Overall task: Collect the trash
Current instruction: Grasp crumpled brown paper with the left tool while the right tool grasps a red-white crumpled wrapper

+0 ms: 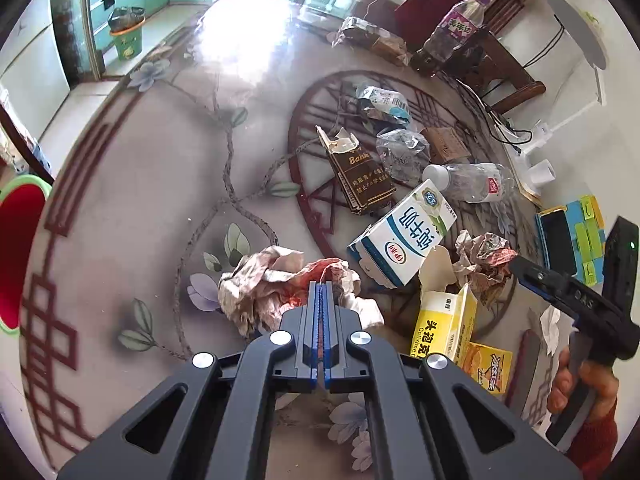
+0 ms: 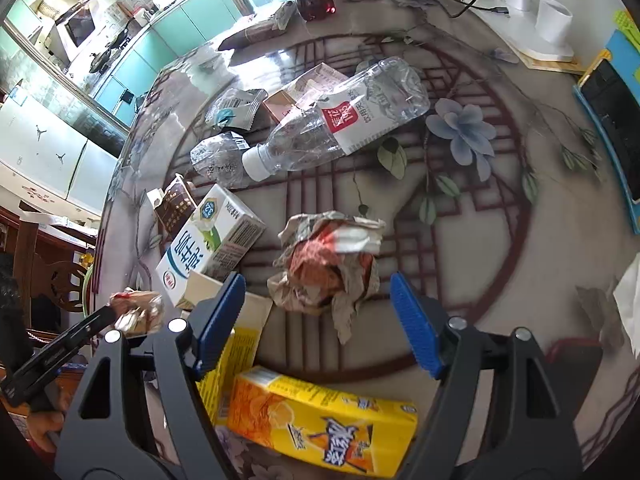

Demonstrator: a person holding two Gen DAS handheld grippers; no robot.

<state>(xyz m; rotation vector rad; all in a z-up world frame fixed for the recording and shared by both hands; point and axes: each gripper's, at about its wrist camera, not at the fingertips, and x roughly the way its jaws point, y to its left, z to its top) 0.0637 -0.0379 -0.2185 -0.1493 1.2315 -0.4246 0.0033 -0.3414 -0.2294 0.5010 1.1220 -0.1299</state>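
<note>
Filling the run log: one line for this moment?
left gripper: shut on paper wad | right gripper: open, above second wad | table: cartons, bottles uncollected

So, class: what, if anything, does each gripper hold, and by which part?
The left gripper pinches the near edge of a crumpled paper wad. The right gripper holds nothing; its jaws stand open before another crumpled wad.

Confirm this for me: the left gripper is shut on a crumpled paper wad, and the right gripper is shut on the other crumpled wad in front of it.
Not quite. The left gripper is shut on its crumpled paper wad, but the right gripper is open: the right wrist view shows its blue pads standing wide apart, with the other crumpled wad lying ahead on the table, not gripped.
</note>
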